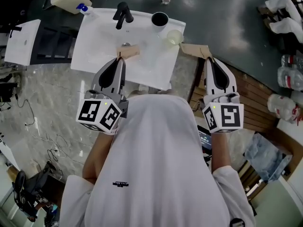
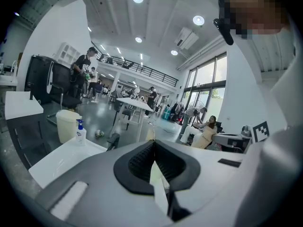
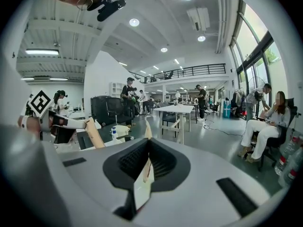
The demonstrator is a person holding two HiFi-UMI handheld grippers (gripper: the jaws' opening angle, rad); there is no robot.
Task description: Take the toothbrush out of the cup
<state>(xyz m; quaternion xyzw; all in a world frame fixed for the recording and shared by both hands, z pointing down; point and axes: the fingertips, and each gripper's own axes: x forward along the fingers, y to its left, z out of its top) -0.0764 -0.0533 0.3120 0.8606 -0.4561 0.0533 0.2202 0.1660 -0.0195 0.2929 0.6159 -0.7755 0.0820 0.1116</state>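
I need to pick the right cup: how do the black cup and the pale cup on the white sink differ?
The black cup is dark and opaque; the pale cup is yellowish and see-through. The black cup stands further back, right of the black faucet; the pale cup sits nearer, at the right edge of the white sink. Both stand mouth up on it; no toothbrush shows in either.

The white rectangular washbasin top (image 1: 94,41) is smooth and glossy, and its black tap (image 1: 122,14) is matt. The left gripper (image 1: 128,52) and the right gripper (image 1: 196,50) have smooth grey-white plastic shells, tan and wood-like at the ends. The person's white shirt (image 1: 156,150) is soft matt cloth. The brown slatted planking (image 1: 255,103) looks wooden.
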